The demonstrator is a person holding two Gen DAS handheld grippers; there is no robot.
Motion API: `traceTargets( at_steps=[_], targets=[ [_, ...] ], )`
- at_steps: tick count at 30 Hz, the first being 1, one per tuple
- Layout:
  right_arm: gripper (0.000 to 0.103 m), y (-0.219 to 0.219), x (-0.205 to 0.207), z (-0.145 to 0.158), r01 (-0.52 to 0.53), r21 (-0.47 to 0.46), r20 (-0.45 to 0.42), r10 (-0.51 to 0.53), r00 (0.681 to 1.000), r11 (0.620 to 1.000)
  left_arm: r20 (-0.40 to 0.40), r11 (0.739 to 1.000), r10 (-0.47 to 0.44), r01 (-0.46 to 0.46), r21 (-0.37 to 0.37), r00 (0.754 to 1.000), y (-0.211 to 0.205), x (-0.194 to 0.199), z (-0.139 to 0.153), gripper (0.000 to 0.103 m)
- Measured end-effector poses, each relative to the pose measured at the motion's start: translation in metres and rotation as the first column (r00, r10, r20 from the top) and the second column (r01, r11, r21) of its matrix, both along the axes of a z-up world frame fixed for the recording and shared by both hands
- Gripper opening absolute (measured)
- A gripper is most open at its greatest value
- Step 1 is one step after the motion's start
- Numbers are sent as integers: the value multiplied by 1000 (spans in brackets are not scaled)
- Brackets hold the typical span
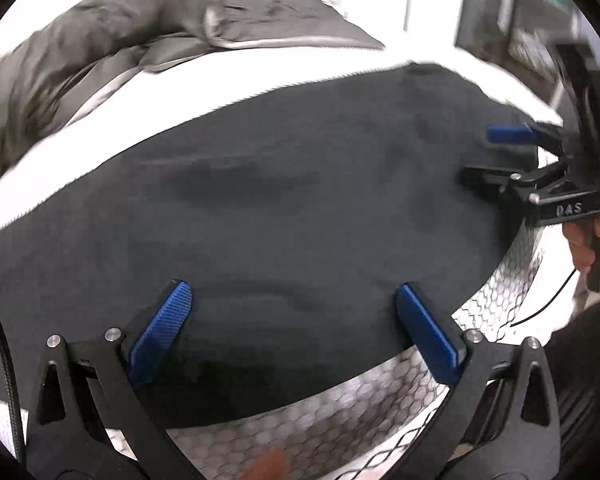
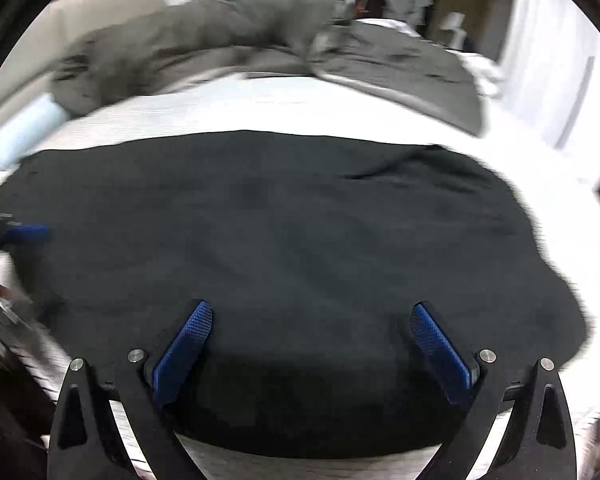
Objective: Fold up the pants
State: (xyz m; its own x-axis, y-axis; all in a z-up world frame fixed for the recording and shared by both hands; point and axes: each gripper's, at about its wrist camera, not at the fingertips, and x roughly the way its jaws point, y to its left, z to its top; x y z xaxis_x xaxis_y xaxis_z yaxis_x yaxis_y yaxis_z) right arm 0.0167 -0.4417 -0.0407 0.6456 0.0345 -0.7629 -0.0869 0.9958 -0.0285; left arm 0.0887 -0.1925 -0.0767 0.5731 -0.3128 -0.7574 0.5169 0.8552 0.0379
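Left wrist: pants [image 1: 280,208] lie flat on the white bed [image 1: 260,68], long axis running left-right. Left gripper [image 1: 292,300] hovers over the near edge, jaws wide, empty. Right gripper [image 1: 496,156] at the right end, jaws apart.

Right wrist: right gripper [image 2: 310,320] wide open above pants [image 2: 280,232]; blur hides whether it touches. Grey duvet [image 2: 228,28] behind.

pants [image 1: 280,208]: near end hidden under the left tongs [image 1: 294,330]
quilt [image 2: 228,36]: motion-blurred beyond the right tongs [image 2: 310,344]
hand [image 1: 588,240]: cut off by the edge
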Motion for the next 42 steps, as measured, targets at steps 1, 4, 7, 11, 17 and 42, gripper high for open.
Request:
traceTargets(
  at_steps=[1, 4, 7, 11, 17, 42],
  targets=[
    [101, 7, 3, -5, -33, 3, -18, 33, 999, 999, 11, 1000, -6, 6, 22, 1000, -3, 1, -2, 103],
    [101, 14, 12, -20, -70, -108, -44, 65, 997, 992, -14, 1000, 21, -21, 3, 1000, 16, 9, -3, 103],
    [101, -6, 17, -20, -15, -118, -55, 8, 998, 993, -33, 990, 143, -143, -3, 989, 68, 20, -1, 103],
    [101, -38, 19, -20, 72, -116, -67, -80, 995, 991, -42, 957, 289, -290, -3, 956, 141, 30, 4, 103],
    [102, -43, 15, -18, 89, -135, -59, -97, 993, 987, 52, 870, 482, -485, 87, 875, 249, 41, 0, 103],
    [102, -22, 32, -11, 84, -122, -51, -91, 995, 989, 27, 790, 609, -609, 63, 793, 369, 81, -1, 95]
  ],
)
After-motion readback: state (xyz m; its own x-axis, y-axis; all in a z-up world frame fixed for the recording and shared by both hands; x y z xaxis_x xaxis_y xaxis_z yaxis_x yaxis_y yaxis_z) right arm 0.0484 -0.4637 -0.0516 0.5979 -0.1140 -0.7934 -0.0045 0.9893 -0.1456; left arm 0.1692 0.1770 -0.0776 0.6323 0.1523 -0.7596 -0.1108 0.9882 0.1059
